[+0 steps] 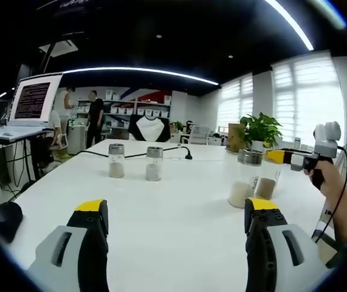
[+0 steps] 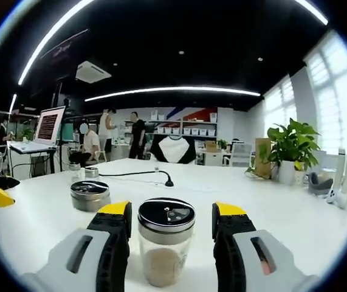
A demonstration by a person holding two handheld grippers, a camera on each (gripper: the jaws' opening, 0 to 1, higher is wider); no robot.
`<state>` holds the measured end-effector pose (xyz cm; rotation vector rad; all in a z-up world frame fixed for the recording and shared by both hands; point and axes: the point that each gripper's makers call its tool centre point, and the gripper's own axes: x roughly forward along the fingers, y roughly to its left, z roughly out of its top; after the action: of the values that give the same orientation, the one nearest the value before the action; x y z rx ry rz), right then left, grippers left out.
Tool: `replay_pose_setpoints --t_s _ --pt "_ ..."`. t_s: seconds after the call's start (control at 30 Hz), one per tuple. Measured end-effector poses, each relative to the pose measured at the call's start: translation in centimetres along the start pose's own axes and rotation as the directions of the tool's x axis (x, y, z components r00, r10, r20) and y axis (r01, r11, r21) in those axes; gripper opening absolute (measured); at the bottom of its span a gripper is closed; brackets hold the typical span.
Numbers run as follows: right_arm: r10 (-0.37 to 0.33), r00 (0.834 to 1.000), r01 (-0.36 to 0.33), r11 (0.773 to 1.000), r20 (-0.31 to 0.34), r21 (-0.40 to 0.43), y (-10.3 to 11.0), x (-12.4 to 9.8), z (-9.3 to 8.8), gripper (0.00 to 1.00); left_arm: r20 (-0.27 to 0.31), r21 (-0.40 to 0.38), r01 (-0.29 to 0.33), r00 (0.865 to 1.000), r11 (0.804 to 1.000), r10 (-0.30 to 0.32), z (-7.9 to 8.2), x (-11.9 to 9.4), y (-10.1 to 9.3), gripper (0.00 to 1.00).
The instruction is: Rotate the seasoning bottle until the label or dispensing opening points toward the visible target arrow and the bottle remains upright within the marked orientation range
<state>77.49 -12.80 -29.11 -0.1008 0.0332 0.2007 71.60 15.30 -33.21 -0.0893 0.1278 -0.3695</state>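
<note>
right gripper view: right claw (image 2: 170, 226) spread, jaws flanking upright seasoning bottle (image 2: 165, 242) on white table (image 2: 270, 207), untouched; left claw (image 1: 176, 213) spread, empty.

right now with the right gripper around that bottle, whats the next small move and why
Probably close the right gripper on the seasoning bottle. The bottle stands upright between the open jaws with a gap on each side, so nothing grips it yet and it cannot be turned. The left gripper is open over bare table, away from it, so it need not move.
</note>
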Motion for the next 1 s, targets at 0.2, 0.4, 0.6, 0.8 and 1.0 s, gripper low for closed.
replay_pose_setpoints --t_s 0.2,0.4,0.6,0.8,1.0 --pt "0.118 0.993 -0.118 0.993 0.005 0.024 0.8 0.1 0.1 0.58 -0.004 -0.003 0.01 1.0 1.0 -0.01 -0.1 0.0 -0.2 0.98" --pt "0.218 0.976 -0.218 0.976 -0.018 -0.001 1.3 0.9 0.5 0.6 0.005 -0.01 0.009 1.0 1.0 -0.009 0.1 -0.1 -0.1 0.98" --pt "0.294 0.956 -0.294 0.955 -0.003 -0.048 1.7 0.9 1.0 0.6 0.005 -0.012 0.01 1.0 1.0 -0.01 0.2 -0.2 -0.1 0.98" --pt "0.401 0.916 -0.401 0.916 -0.023 0.006 1.9 0.8 0.4 0.6 -0.007 0.003 -0.007 1.0 1.0 0.007 -0.1 -0.1 0.3 0.98" --pt "0.46 0.888 -0.461 0.887 -0.02 -0.018 2.2 0.3 -0.1 0.6 0.0 -0.001 -0.008 1.0 1.0 0.008 0.0 -0.1 0.3 0.98"
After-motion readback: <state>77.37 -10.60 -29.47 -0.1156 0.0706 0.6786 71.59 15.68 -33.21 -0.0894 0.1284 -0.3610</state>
